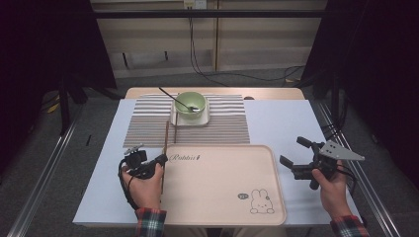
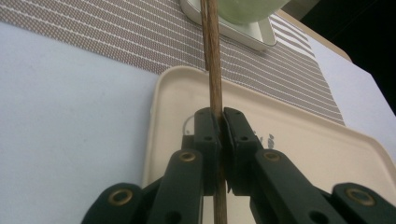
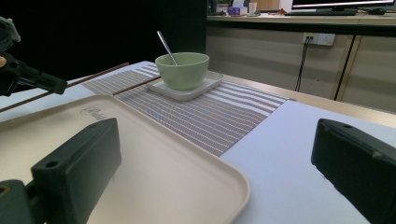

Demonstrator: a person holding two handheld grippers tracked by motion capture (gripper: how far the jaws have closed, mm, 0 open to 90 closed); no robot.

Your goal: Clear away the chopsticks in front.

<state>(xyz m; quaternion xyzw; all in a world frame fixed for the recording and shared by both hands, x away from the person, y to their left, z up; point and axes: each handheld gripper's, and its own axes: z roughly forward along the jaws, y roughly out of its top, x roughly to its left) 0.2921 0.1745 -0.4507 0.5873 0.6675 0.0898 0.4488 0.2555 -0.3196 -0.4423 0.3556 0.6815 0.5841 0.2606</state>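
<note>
Left tongs [image 2: 219,122] pinch a thin brown wooden chopstick [image 2: 213,56] over the left rim of the beige plastic tray [image 1: 217,197], near the table's front-left corner. Tray lettering is too small to read surely. Right tongs [image 1: 292,157] stand spread, empty, by the right table edge.

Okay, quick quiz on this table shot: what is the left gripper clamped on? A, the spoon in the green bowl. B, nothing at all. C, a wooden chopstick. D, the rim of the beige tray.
C: the left gripper has its jaws shut on a wooden chopstick that runs up toward the green bowl.
</note>
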